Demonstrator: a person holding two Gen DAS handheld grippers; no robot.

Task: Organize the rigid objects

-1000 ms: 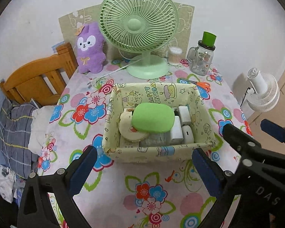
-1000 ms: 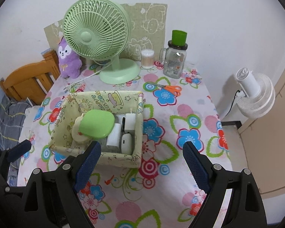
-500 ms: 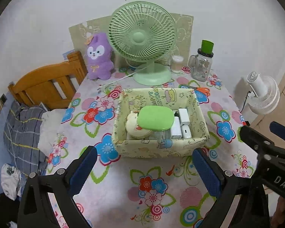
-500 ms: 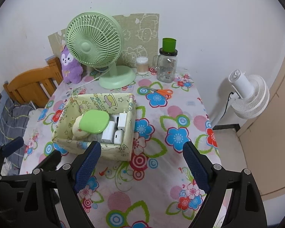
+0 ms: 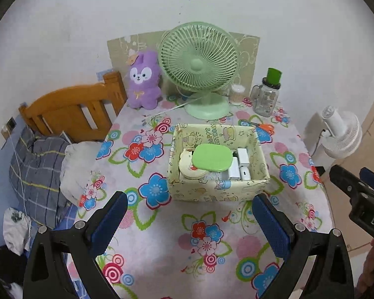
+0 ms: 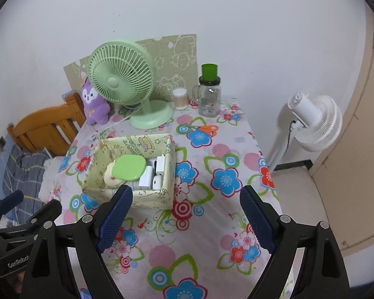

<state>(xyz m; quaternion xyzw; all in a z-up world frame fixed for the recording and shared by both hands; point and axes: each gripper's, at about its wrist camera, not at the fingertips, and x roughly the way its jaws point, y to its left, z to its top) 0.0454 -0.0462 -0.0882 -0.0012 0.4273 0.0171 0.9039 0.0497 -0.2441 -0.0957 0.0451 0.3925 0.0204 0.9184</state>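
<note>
A yellow patterned storage box (image 5: 213,193) (image 6: 147,195) stands mid-table, holding a green oval case (image 5: 211,156) (image 6: 129,166), a cream round item (image 5: 188,169) and white chargers (image 5: 241,168) (image 6: 152,174). My left gripper (image 5: 189,220) hovers open above the near table edge, in front of the box, nothing between its blue pads. My right gripper (image 6: 185,213) is also open and empty, off to the box's right. Each gripper shows at the edge of the other's view.
At the back of the flowered table (image 5: 162,236) stand a green desk fan (image 5: 199,69), a purple plush (image 5: 143,83), a cotton-swab jar (image 5: 236,93) and a glass jar with green lid (image 5: 265,94). Orange scissors (image 6: 204,129) lie nearby. A wooden headboard (image 5: 69,109) left, white floor fan (image 6: 309,122) right.
Both grippers have pulled back and up from the box, which now looks smaller and farther. Both stay open and empty; nothing on the table moved.
</note>
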